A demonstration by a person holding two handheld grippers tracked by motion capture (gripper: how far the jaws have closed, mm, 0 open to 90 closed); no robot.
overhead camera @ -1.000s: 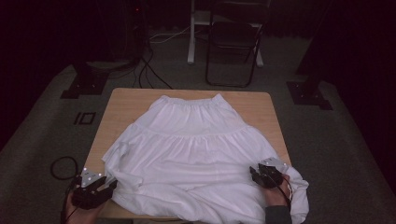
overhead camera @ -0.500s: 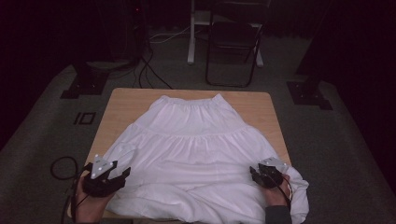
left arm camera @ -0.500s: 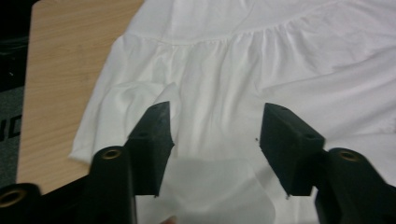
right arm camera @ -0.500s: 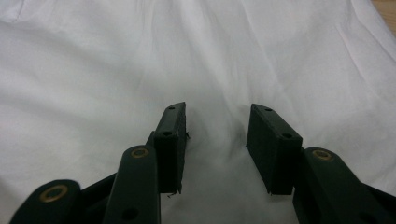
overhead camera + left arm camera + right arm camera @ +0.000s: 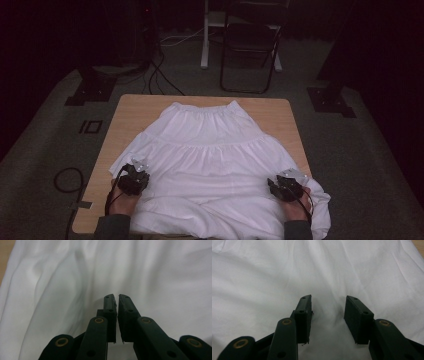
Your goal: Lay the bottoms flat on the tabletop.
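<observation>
High view, read left to right. A white tiered skirt [image 5: 210, 165] lies spread flat on a light wooden table [image 5: 130, 112], its gathered waistband toward 12 o'clock and its hem bunched along the near edge at 6 o'clock, where it spills over the table's corner at about 4 o'clock.

The left gripper [image 5: 134, 176], carried in the person's left hand [image 5: 122, 200], rests over the skirt's left edge at about 8 o'clock. Its jaws have just been closing. In the left gripper view [image 5: 116, 301] the black pads stand almost together, with only a thin slit between them. White cloth lies beneath and ahead of the tips; whether a fold is pinched in that slit cannot be told.

The right gripper [image 5: 285, 185], in the right hand [image 5: 296, 207], sits on the skirt's right hem at about 4 o'clock. In the right gripper view [image 5: 328, 306] its jaws stand moderately apart, with wrinkled cloth lying between them, untouched by the pads.

Beyond the table, at 12 o'clock, a dark folding chair [image 5: 250, 45] stands on the grey floor.
</observation>
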